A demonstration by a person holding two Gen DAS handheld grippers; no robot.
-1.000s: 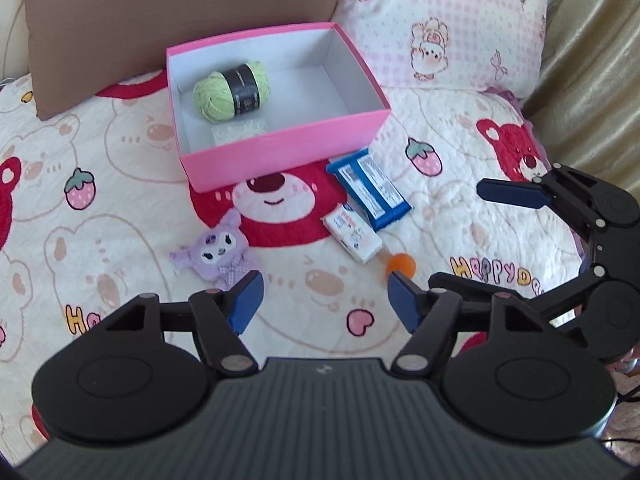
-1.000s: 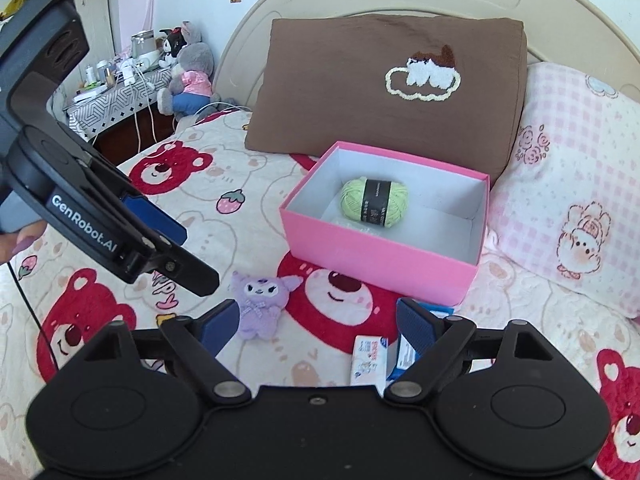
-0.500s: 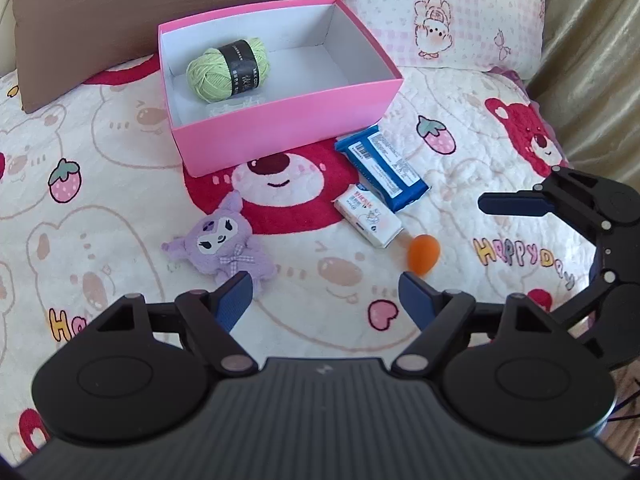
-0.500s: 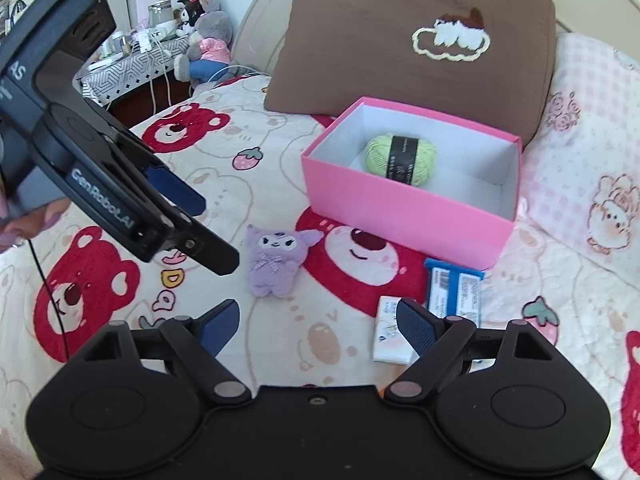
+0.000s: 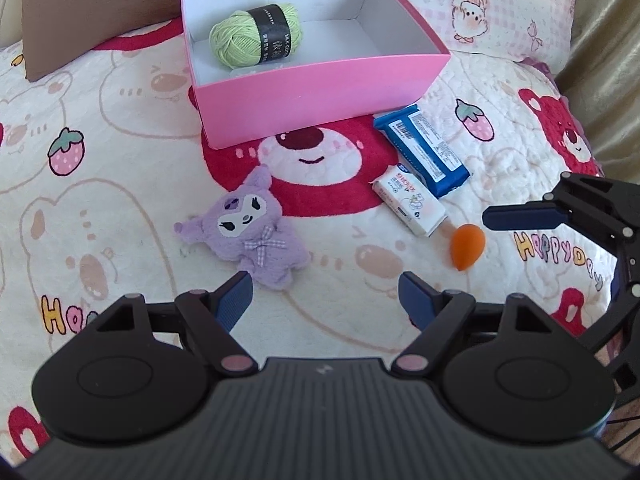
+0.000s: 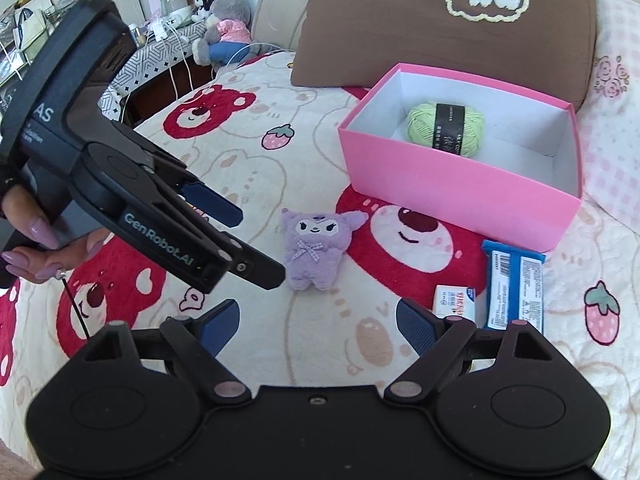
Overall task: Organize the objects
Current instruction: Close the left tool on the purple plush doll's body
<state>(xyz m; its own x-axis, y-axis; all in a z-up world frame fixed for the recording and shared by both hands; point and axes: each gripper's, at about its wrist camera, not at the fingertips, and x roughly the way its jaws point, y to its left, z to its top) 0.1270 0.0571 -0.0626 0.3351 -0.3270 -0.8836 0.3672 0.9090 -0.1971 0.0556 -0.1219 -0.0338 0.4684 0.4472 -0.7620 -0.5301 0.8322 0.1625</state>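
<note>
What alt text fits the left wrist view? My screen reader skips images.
An open pink cardboard box holding a green yarn ball sits on a bear-print quilt. In front lie a purple plush toy, two packets and an orange sponge.

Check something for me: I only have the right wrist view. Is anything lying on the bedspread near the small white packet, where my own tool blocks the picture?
Observer: Yes. In the left wrist view, a small orange egg-shaped sponge lies just off the small white packet's near end.
Operator: Is the right tool on it?
Observer: No. The right tool is open, and its one visible blue finger hangs beside the sponge, apart from it.
Operator: Is there anything in the pink cardboard box besides the green yarn ball?
Observer: A flat translucent packet lies on the pink cardboard box's floor against the green yarn ball.
</note>
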